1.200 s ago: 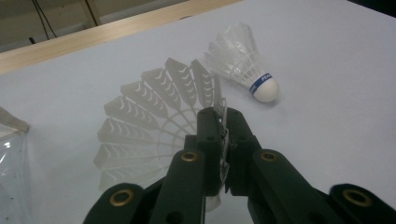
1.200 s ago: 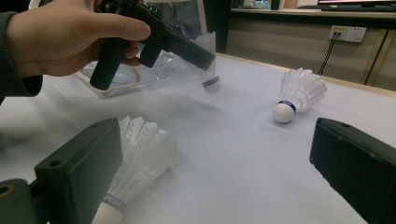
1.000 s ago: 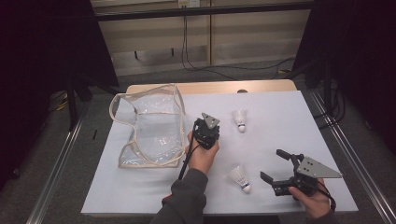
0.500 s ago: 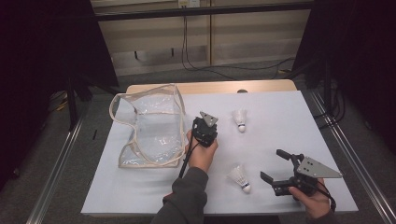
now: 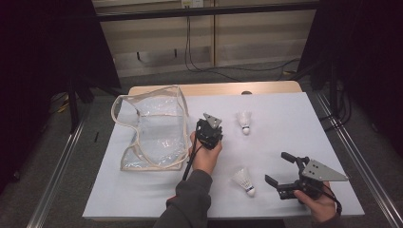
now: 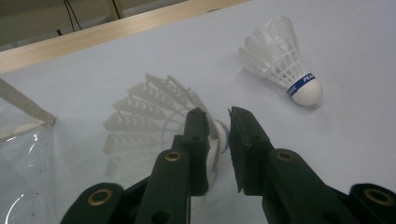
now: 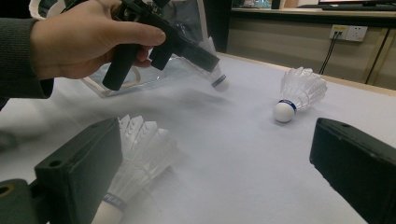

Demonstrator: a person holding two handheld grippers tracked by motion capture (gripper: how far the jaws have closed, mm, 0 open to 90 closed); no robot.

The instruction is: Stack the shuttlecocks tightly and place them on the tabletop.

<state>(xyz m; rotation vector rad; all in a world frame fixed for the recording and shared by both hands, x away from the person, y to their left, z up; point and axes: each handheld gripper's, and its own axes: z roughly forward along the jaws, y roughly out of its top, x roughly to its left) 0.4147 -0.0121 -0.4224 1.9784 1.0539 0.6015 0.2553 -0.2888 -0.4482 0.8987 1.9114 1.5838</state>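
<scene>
My left gripper (image 5: 211, 126) hangs over the middle of the white table beside a clear plastic bag (image 5: 152, 133). Its jaws (image 6: 218, 112) have just been opening and stand a narrow gap apart. A blurred white shuttlecock (image 6: 135, 126) hangs at their tips, its cork end by the left jaw, and no pad visibly presses it. The right gripper view has that shuttlecock (image 7: 214, 77) just under the left gripper's tip. A second shuttlecock (image 5: 244, 121) lies farther back. A third (image 5: 244, 180) lies at the front, just left of my right gripper (image 5: 277, 167), which stands wide open with nothing between its jaws (image 7: 215, 140).
The bag lies open on the table's left half, its trimmed rim (image 6: 23, 105) close to the left gripper. A wooden edge (image 5: 214, 89) runs along the far side of the white table (image 5: 309, 128). Metal rails flank the table, with dark curtains behind.
</scene>
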